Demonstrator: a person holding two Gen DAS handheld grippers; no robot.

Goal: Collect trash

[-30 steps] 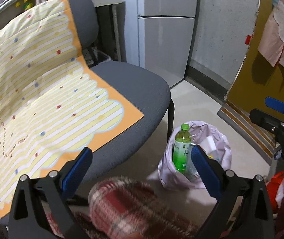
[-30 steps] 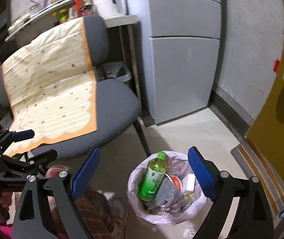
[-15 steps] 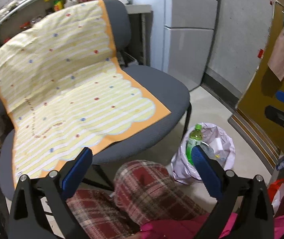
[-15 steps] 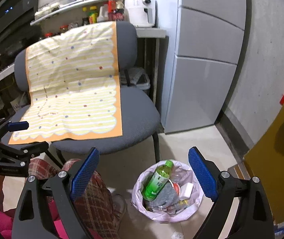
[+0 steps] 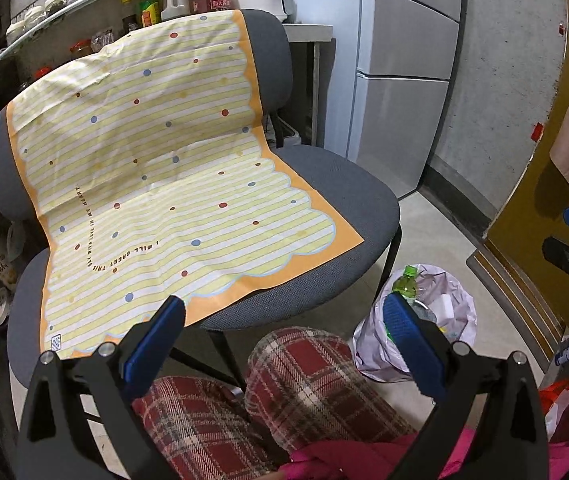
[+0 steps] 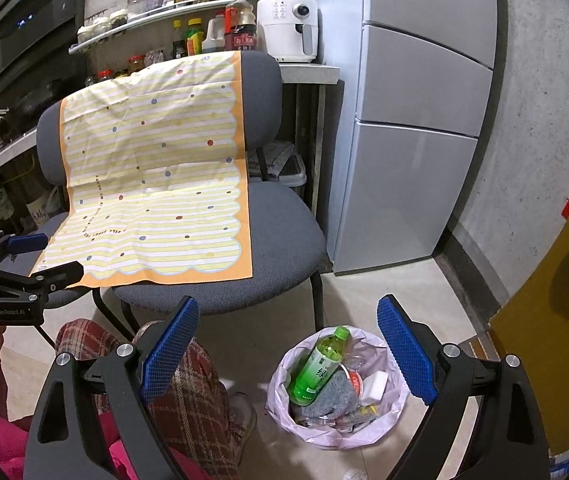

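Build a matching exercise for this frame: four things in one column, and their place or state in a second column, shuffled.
Things:
1. green bottle
2. striped cloth
3. white appliance
4. right hand-held gripper

Places or states:
A. on the counter beside the fridge
B. open, holding nothing
C. leaning in the bin bag
D. draped over the grey chair

Pairs: 1-C, 2-D, 3-A, 4-B
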